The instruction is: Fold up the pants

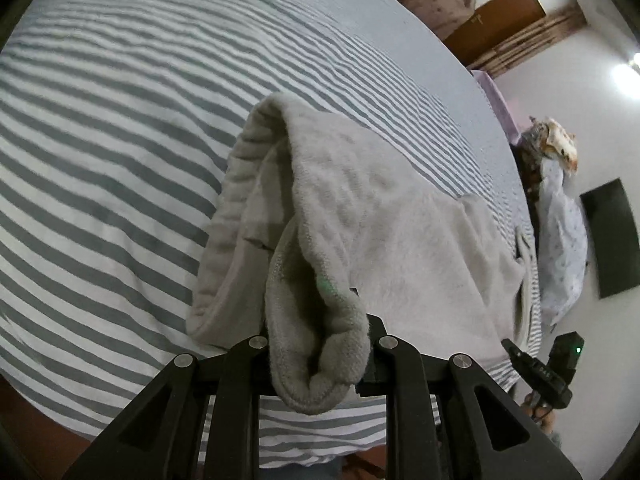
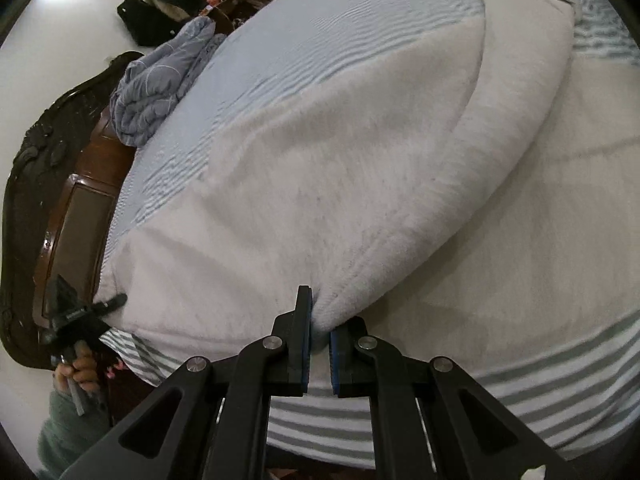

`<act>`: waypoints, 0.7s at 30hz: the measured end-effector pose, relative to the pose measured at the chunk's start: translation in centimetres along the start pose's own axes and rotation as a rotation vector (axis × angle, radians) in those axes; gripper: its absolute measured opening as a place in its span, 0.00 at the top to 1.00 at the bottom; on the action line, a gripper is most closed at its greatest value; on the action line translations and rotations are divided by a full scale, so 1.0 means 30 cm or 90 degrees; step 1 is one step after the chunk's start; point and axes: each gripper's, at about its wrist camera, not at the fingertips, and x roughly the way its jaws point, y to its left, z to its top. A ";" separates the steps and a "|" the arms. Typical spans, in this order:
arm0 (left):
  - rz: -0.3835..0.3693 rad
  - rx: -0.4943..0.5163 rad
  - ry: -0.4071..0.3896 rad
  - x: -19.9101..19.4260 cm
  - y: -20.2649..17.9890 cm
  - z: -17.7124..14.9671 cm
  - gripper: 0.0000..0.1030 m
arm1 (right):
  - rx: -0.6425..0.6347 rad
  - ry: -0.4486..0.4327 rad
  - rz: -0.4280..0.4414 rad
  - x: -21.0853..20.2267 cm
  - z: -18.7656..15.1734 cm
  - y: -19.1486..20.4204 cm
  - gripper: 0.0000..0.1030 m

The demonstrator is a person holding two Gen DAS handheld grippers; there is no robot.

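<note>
Light grey fleece pants (image 1: 380, 216) lie on a grey-and-white striped bed sheet (image 1: 120, 140). My left gripper (image 1: 320, 344) is shut on a bunched ribbed end of the pants (image 1: 316, 320), lifted a little off the bed. In the right wrist view the pants (image 2: 320, 184) spread wide over the bed. My right gripper (image 2: 320, 332) pinches the near fold edge of the pants between its blue pads (image 2: 307, 328). The other gripper shows at the far left (image 2: 84, 312) at the pants' edge.
A dark carved wooden headboard (image 2: 48, 168) runs along the left. A crumpled blue blanket (image 2: 160, 80) lies at the bed's far corner. A dark bag (image 2: 148, 20) sits beyond it. A black screen (image 1: 608, 236) hangs on the white wall.
</note>
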 end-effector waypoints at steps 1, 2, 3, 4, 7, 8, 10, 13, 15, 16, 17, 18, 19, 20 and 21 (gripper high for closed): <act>0.007 0.003 0.002 -0.002 -0.006 0.004 0.79 | -0.004 0.004 -0.002 0.007 -0.006 0.005 0.93; 0.009 0.007 0.003 -0.005 -0.006 0.006 0.79 | -0.008 0.005 -0.004 0.008 -0.015 0.003 0.93; 0.011 0.011 0.002 -0.006 -0.009 0.010 0.79 | -0.012 0.005 -0.008 0.010 -0.027 -0.003 0.93; 0.015 0.016 0.004 -0.006 -0.012 0.009 0.79 | -0.009 0.007 -0.009 0.020 -0.030 -0.003 0.93; 0.019 0.026 0.008 -0.011 -0.008 0.007 0.79 | 0.003 0.006 -0.008 0.020 -0.047 -0.008 0.93; 0.020 0.031 0.010 -0.010 -0.011 0.004 0.79 | -0.011 0.005 -0.014 0.020 -0.049 0.000 0.93; 0.015 0.033 0.011 -0.017 -0.002 -0.001 0.79 | -0.006 0.013 -0.015 0.029 -0.052 -0.007 0.93; 0.014 0.028 0.011 -0.006 0.005 0.000 0.78 | -0.004 0.015 -0.020 0.047 -0.059 -0.010 0.93; 0.023 0.028 0.013 0.014 0.014 -0.007 0.77 | 0.003 0.019 -0.025 0.068 -0.065 -0.016 0.92; 0.025 0.030 0.009 0.016 0.015 -0.010 0.75 | 0.009 0.019 -0.024 0.076 -0.061 -0.012 0.91; 0.030 0.036 0.005 0.013 0.010 -0.015 0.75 | 0.013 0.018 -0.023 0.079 -0.059 -0.014 0.91; 0.039 0.045 0.001 0.011 -0.001 -0.020 0.74 | 0.018 0.019 -0.021 0.082 -0.057 -0.014 0.90; 0.048 0.055 -0.006 0.007 -0.015 -0.027 0.72 | 0.019 0.021 -0.017 0.084 -0.054 -0.011 0.90; 0.061 0.062 -0.014 0.005 -0.030 -0.036 0.70 | 0.019 0.022 -0.015 0.084 -0.051 -0.010 0.88; 0.071 0.065 -0.021 0.005 -0.039 -0.046 0.69 | 0.022 0.025 -0.010 0.084 -0.048 -0.006 0.86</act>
